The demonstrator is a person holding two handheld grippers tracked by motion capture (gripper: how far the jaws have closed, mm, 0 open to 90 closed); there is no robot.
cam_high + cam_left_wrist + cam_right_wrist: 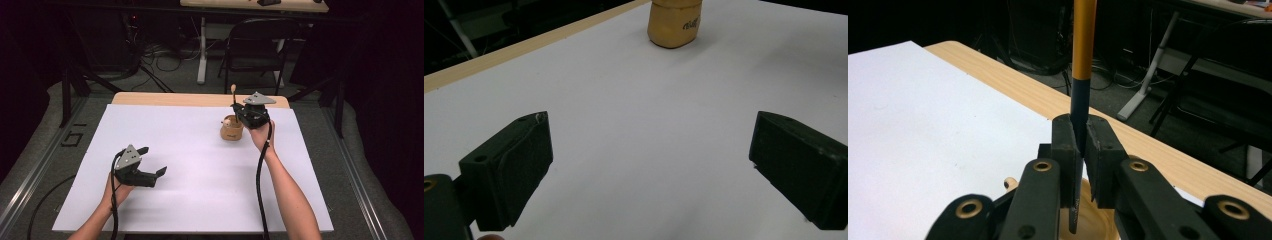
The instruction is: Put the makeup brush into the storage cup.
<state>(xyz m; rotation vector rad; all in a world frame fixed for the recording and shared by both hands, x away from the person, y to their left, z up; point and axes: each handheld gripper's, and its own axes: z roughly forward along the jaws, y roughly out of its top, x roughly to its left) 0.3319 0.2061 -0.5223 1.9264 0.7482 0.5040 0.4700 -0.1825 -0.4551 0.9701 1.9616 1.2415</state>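
Brush (pixel 1083 55), upright and pinched between the jaws of the right gripper (pixel 1081 150), is the thing to watch right now! Its orange handle rises straight up out of the grip, its dark lower part runs down through the pads, and its tip hangs just over the mouth of the wooden cup (pixel 232 131). Those right jaws are clamped tight on the shaft, nothing but the brush between them. In the high view the right gripper (pixel 239 111) sits directly above the cup at the far right of the desk (pixel 200 165), the handle's rounded end poking up beside it.

Over on the near left, the left gripper (pixel 152 161) rests low over the white sheet, well apart from the action. Its jaws stand wide open, gripping nothing, bare white surface between them. From the left gripper view, the cup (pixel 674 22) stands far ahead near the sheet's edge, a dark scribble on its side. Beyond the desk, a black chair (pixel 257 47) stands on the floor.
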